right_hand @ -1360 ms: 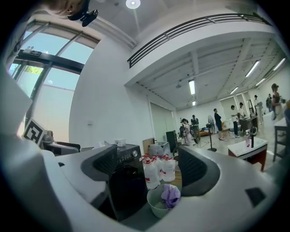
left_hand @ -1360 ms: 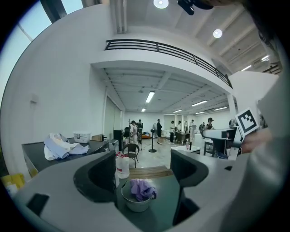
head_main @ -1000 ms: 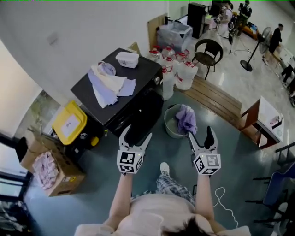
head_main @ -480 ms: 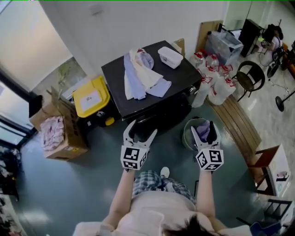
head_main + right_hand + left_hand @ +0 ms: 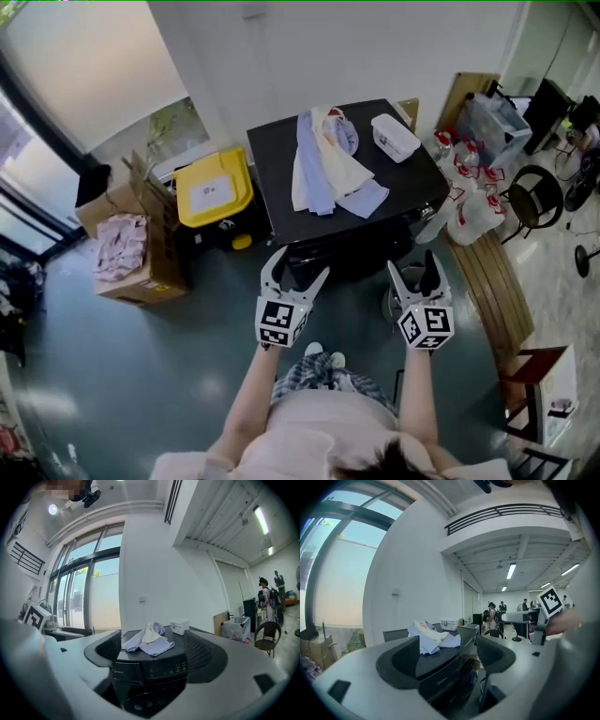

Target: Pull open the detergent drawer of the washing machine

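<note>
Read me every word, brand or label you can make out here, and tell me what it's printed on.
"Midea": faint brand print on the front of the black washing machine; likely, not certain.
Too small to read: the symbols on its control panel.
Too blurred to read: the white label on the yellow plastic bin lid.
No letters, only patterns: the black-and-white square markers on the left tongs and right tongs.

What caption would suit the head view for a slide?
A person stands before a black washing machine topped with crumpled cloths, left gripper and right gripper both open and empty.
</note>
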Tool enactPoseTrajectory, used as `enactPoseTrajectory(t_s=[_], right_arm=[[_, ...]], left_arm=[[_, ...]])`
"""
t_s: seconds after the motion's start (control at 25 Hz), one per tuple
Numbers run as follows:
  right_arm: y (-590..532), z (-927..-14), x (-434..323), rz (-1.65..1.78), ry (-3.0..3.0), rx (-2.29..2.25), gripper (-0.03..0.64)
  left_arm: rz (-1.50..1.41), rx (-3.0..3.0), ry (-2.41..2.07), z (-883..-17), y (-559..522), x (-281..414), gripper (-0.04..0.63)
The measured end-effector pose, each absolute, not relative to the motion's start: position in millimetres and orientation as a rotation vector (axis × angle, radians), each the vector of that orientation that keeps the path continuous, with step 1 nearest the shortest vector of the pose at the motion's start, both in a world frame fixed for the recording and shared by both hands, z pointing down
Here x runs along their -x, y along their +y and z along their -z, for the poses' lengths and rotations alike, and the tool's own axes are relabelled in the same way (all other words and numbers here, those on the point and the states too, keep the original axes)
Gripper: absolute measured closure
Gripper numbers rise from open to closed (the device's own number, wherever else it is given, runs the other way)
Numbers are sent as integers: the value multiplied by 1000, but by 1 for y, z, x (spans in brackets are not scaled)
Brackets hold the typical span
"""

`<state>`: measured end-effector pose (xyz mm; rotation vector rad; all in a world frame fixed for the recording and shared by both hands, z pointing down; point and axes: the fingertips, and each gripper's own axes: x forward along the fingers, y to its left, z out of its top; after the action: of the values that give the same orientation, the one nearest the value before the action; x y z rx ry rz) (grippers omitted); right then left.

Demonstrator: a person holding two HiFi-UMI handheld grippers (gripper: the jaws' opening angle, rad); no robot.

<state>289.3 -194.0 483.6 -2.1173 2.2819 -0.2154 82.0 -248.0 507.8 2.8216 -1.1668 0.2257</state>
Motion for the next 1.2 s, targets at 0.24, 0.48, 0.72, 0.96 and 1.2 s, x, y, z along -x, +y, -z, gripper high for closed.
enactPoseTrajectory(t_s=[0.24,0.48,0.72,0.96,1.2], right_arm=[[-219,-488,-264,221,2322,2079,201],[-240,-487,-249,216,2365,2035,201],[-273,-491,-244,230,2470,1942,201],[-299,-501,-220,225,2722,1757,201],[-316,-510,-198,190,3017,1528,201]], left_arm=[[-297,-2849,-1148,-519,-262,-71,229],[-313,-2821,-1178,-525,-276,-64,229],[-335,-2782,-1241,-527,-293,-67,229],[-438,-2727,-1285,-540,-307,-60,230],[-650,-2753,-1149,-554,-318,-68,230]])
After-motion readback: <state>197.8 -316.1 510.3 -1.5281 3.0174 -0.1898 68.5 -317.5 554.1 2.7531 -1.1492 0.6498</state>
